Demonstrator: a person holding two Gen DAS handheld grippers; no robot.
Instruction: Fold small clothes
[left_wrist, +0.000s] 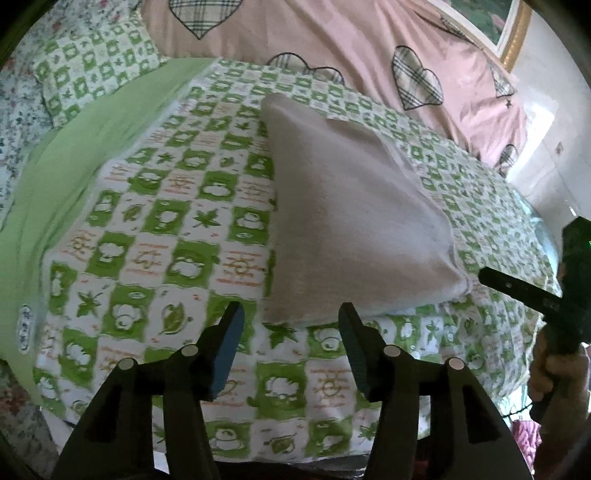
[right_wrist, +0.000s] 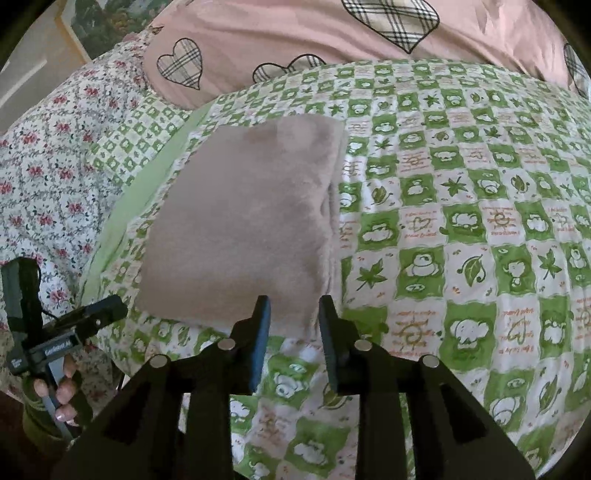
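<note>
Where the green-and-white checked bedspread with bear and leaf prints (left_wrist: 177, 236) covers the bed, a small pale grey garment of soft knit cloth (left_wrist: 343, 221) lies folded into a neat rectangular pad, flat on the spread and nearer its plain light-green border (left_wrist: 92, 147) than its far side. Both claws sit just short of the garment's near edge and touch nothing. The left gripper (left_wrist: 291, 321) has its two black fingers with blue pads (left_wrist: 229, 350) spread wide, with only bedspread between them. The right gripper (right_wrist: 293, 314) is likewise parted, a little less widely, its tips close to the garment's near right corner (right_wrist: 314, 295) but apart from it, gripping nothing. From the left camera the right gripper's black fingers and the hand holding its handle (left_wrist: 554, 373) show at the far right edge; from the right camera the left gripper's body and the person's fingers with pale nails (right_wrist: 59, 391) show at the lower left. Beyond the spread lies a pink quilt with plaid heart patches (right_wrist: 295, 37), and a white sheet with small red flowers (right_wrist: 48, 166) lies to the left.
</note>
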